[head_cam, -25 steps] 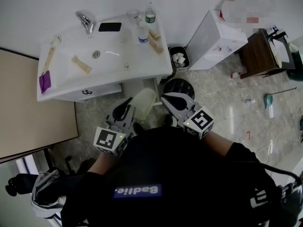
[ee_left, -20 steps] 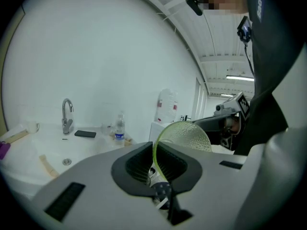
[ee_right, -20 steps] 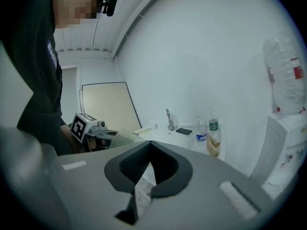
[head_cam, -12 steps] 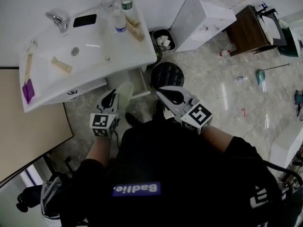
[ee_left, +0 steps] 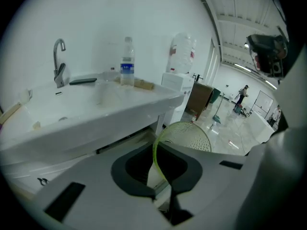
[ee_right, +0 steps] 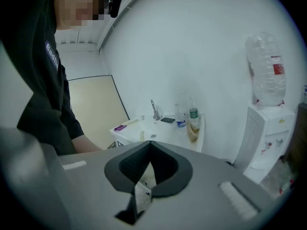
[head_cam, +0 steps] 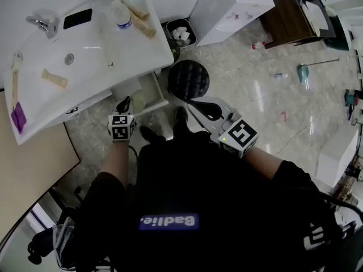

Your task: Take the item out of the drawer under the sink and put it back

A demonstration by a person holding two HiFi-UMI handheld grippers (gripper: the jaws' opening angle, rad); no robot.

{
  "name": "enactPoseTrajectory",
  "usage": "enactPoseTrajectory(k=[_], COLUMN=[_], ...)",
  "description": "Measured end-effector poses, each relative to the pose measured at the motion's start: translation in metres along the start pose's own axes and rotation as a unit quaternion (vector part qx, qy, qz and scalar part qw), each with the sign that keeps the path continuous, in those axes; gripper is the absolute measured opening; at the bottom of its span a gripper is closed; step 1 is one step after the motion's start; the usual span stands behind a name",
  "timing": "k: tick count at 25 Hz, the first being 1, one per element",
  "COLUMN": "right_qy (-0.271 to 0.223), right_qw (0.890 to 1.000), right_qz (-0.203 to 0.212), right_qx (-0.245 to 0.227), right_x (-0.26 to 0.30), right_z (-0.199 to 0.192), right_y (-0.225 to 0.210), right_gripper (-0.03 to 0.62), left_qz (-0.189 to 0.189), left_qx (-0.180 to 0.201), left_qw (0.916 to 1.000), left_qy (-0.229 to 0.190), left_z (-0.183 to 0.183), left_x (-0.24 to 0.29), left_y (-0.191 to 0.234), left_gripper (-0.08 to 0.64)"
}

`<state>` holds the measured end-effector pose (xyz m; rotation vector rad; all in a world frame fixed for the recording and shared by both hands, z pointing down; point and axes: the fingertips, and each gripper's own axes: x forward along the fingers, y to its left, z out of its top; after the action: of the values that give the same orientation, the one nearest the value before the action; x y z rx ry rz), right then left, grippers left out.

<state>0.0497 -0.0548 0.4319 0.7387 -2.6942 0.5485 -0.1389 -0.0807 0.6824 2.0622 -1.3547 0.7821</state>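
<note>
Closest in: left gripper (head_cam: 127, 105), jaws clamped on the rim of the green bowl (head_cam: 138, 102). Holding it on edge rather than level, rim rising out of the pinch and curling right, mesh belly bulging to that side. Beside it, right gripper (head_cam: 198, 107), jaws pinched nearly together, nothing in them. Pretty much spectating.

Just past the bowl: drawer (head_cam: 156, 89), pulled open under the right end of the sink (head_cam: 85, 67). Overlaps the drawer front in the head view; can't tell whether touching it or hovering over it. Key bit right here: drawer straight ahead of the left jaws and a little lower, bowl sandwiched between the two. Left way nearer. Right off to the side, pointing more at the black stool (head_cam: 189, 79) than at the drawer.

Looks like the put-back half to me, going by bowl out and in hand. Probably needs a push forward and down, plus a roll of the wrist to lay the bowl flat. Otherwise could snag the rim on the drawer front or the underside of the sink.

Further back: bottles (head_cam: 120, 16) on the sink's far corner, then bin (head_cam: 181, 34) and white dispenser (head_cam: 227, 7) by the wall.
</note>
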Motion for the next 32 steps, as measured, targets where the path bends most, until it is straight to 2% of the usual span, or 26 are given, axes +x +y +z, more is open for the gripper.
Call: enactPoseTrajectory(k=[3, 10, 21, 26, 32], right_qy=[0.014, 0.039, 0.08, 0.096, 0.104], right_qw=[1.0, 0.998, 0.992, 0.99, 0.989], right_qz=[-0.003, -0.04, -0.086, -0.089, -0.091], right_qx=[0.004, 0.029, 0.047, 0.049, 0.052], right_x=[0.0, -0.014, -0.038, -0.042, -0.045], right_z=[-0.012, -0.032, -0.055, -0.064, -0.067], right_y=[-0.002, -0.024, -0.056, -0.064, -0.07], right_gripper=[-0.005, -0.005, -0.005, -0.005, -0.005], left_qz=[0.006, 0.016, 0.037, 0.039, 0.041], left_qx=[-0.002, 0.002, -0.027, -0.02, -0.037], left_qw=[0.999, 0.9938, 0.9838, 0.9813, 0.9787], left_qy=[0.045, 0.11, 0.173, 0.187, 0.198], left_z=[-0.028, -0.061, -0.094, -0.098, -0.107], left_x=[0.029, 0.082, 0.132, 0.145, 0.157], left_y=[0.005, 0.019, 0.047, 0.047, 0.045], left_gripper=[0.025, 0.025, 0.025, 0.025, 0.025])
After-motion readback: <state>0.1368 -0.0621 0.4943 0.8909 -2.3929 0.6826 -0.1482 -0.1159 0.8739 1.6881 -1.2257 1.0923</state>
